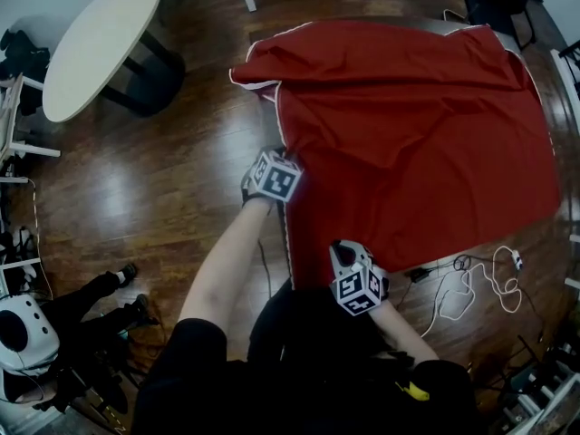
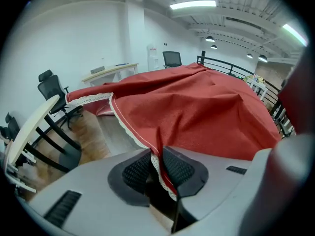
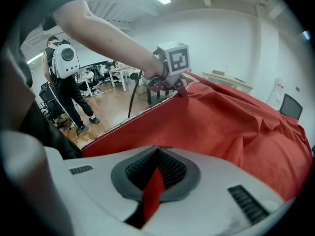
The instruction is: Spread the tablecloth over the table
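Right gripper (image 3: 156, 172) pinches the red cloth's (image 1: 417, 125) near hem, jaws closed tight on it; left gripper (image 2: 157, 162) clamps the lace side edge further along. Cloth lies rumpled over the table. Bare floor (image 1: 163, 179) opens leftward, up to a round table (image 1: 95, 39).

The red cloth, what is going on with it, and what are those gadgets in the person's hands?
A person holds a two-jaw gripper in each hand and is laying out the cloth. The left gripper has its jaws shut on the white lace hem along the near edge. The right gripper pinches the same edge closer to the person. The cloth is mostly spread but wrinkled, and its far left corner is folded back on itself.
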Demonstrator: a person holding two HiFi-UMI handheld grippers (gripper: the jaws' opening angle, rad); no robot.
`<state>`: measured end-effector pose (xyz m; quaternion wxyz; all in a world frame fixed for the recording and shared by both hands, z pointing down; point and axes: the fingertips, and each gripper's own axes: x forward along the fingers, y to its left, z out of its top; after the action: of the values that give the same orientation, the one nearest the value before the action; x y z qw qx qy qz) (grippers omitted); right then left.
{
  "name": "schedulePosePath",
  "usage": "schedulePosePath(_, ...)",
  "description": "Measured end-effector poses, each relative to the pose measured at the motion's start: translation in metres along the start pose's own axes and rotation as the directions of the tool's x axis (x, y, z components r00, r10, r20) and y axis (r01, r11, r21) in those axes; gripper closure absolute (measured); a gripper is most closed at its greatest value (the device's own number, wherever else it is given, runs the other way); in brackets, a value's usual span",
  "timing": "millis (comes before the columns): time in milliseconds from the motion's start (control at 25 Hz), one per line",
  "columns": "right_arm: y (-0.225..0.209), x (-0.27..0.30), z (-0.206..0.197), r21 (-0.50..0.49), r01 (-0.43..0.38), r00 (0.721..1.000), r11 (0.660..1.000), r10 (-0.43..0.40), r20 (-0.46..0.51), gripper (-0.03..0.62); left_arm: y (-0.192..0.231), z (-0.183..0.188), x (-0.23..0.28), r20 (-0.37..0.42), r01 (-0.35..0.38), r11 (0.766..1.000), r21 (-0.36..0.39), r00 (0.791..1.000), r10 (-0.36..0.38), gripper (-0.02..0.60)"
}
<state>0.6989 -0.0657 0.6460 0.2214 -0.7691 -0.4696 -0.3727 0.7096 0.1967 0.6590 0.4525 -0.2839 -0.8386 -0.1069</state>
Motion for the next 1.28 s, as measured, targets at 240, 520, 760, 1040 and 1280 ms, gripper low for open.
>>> schedulePosePath(240,0.016,0.007,-0.026,-0.01,-0.051,0.996,0.999,0.05,-0.075,0.586,0.004,-0.037,-0.011,0.013,-0.065,0.997,-0.035,0.998,0.066,0.568)
schedulePosePath(520,0.031,0.005,-0.024,-0.029,-0.103,0.992,0.994,0.1,-0.077,0.586,0.016,-0.065,-0.027,0.021,-0.073,0.984,-0.161,0.997,0.077,0.568)
schedulePosePath(760,0.058,0.005,-0.022,-0.073,-0.153,0.987,0.986,0.148,-0.068,0.586,0.032,-0.087,-0.042,0.022,-0.058,0.919,-0.391,0.997,0.073,0.541)
schedulePosePath(1040,0.054,0.003,-0.017,-0.049,-0.129,0.991,0.99,0.128,-0.036,0.586,0.048,-0.093,-0.057,0.089,-0.074,0.903,-0.423,0.988,0.122,0.428)
schedulePosePath(1280,0.024,-0.014,0.003,-0.029,-0.004,0.998,1.0,0.006,0.062,0.586,0.04,-0.073,-0.083,0.2,-0.053,0.93,-0.364,0.971,0.133,0.435)
